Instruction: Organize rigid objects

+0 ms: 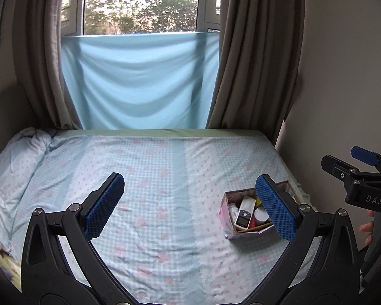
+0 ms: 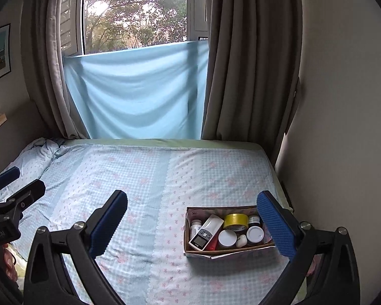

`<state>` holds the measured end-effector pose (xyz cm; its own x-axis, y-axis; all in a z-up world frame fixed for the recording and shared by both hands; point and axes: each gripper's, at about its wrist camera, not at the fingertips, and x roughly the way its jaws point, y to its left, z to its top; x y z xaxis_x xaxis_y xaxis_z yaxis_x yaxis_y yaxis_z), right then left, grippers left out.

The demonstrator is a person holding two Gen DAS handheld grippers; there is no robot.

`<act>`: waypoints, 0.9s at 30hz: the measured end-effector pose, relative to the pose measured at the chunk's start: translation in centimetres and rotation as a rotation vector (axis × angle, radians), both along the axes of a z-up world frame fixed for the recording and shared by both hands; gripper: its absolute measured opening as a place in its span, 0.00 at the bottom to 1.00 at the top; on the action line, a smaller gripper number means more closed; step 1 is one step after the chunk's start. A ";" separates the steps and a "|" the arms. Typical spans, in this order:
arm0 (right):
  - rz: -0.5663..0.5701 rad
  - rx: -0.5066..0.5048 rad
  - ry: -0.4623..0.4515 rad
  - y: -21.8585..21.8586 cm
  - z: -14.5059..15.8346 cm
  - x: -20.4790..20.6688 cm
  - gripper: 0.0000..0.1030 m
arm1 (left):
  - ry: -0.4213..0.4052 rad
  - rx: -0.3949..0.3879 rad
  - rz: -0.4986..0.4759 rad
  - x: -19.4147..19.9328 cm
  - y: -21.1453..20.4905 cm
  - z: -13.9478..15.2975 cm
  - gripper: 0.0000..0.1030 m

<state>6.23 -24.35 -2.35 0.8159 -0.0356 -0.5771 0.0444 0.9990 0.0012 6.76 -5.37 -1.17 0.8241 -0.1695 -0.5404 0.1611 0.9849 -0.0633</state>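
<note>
The cardboard box [image 2: 190, 244] sits on the bed [image 2: 144, 178], low at about four o'clock in the right wrist view, near the mattress's right edge by the wall. It's packed. A white handheld device with a small screen [image 2: 205, 232] leans diagonally across the left half, with a white pill bottle [image 2: 195, 227] tucked at its nine o'clock. A yellow tape roll [image 2: 235, 220] lies against the back wall of the box, and a small dark jar [image 2: 254, 219] stands at its three o'clock. Toward the front sit two white-lidded jars [image 2: 227, 237], the second one [image 2: 255, 234] just beside the right wall, with a small white object [image 2: 241, 241] between them. Something red shows under the device; I cannot tell what it is.

The right gripper [image 2: 191, 218] hangs above the bed, fingers [image 2: 109, 226] spread wide and holding nothing, the box showing between them. The left gripper [image 1: 190, 203] is likewise wide apart and unloaded, with the box [image 1: 226, 218] at its four o'clock, partly behind the right-hand finger. Beyond the bed, a pale blue sheet [image 2: 137, 91] hangs across the lower window [image 2: 134, 12] between brown curtains [image 2: 251, 58].
</note>
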 end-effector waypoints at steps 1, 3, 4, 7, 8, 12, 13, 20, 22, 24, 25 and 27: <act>-0.002 0.000 -0.002 0.0 0.0 0.0 0.99 | 0.000 0.001 -0.001 0.1 -0.1 0.0 1.00; -0.008 0.002 -0.004 -0.3 0.1 0.1 0.99 | 0.003 0.003 0.001 0.2 -0.2 0.1 1.00; -0.010 0.002 -0.005 -0.3 0.1 0.1 0.99 | 0.004 0.002 0.001 0.3 -0.2 0.2 1.00; -0.019 0.000 -0.005 -0.6 0.2 0.2 0.99 | 0.003 0.002 0.000 0.4 -0.2 0.2 1.00; -0.022 0.000 -0.007 -0.6 0.2 0.2 0.99 | 0.001 0.004 0.000 0.5 -0.2 0.3 1.00; -0.028 0.003 -0.011 -0.8 0.3 0.1 0.99 | -0.007 0.009 -0.002 0.6 -0.3 0.5 1.00; -0.030 0.002 -0.012 -0.8 0.4 0.1 0.99 | -0.007 0.010 -0.003 0.6 -0.3 0.5 1.00; -0.043 0.005 -0.019 -1.0 0.4 0.1 0.99 | -0.015 0.012 0.003 0.6 -0.3 0.7 1.00; -0.047 0.007 -0.020 -1.2 0.5 0.1 0.99 | -0.017 0.013 0.005 0.6 -0.2 0.7 1.00; -0.051 0.003 -0.024 -1.2 0.6 0.1 0.99 | -0.019 0.014 0.008 0.6 -0.1 0.8 1.00; -0.051 0.002 -0.024 -1.3 0.7 0.1 0.99 | -0.020 0.013 0.009 0.6 -0.1 0.8 1.00; -0.053 0.002 -0.027 -1.3 0.7 0.1 0.99 | -0.024 0.009 0.010 0.6 0.0 0.8 1.00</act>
<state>6.31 -25.64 -1.62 0.8280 -0.0781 -0.5552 0.0972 0.9953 0.0050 7.33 -5.40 -0.36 0.8384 -0.1563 -0.5221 0.1524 0.9870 -0.0508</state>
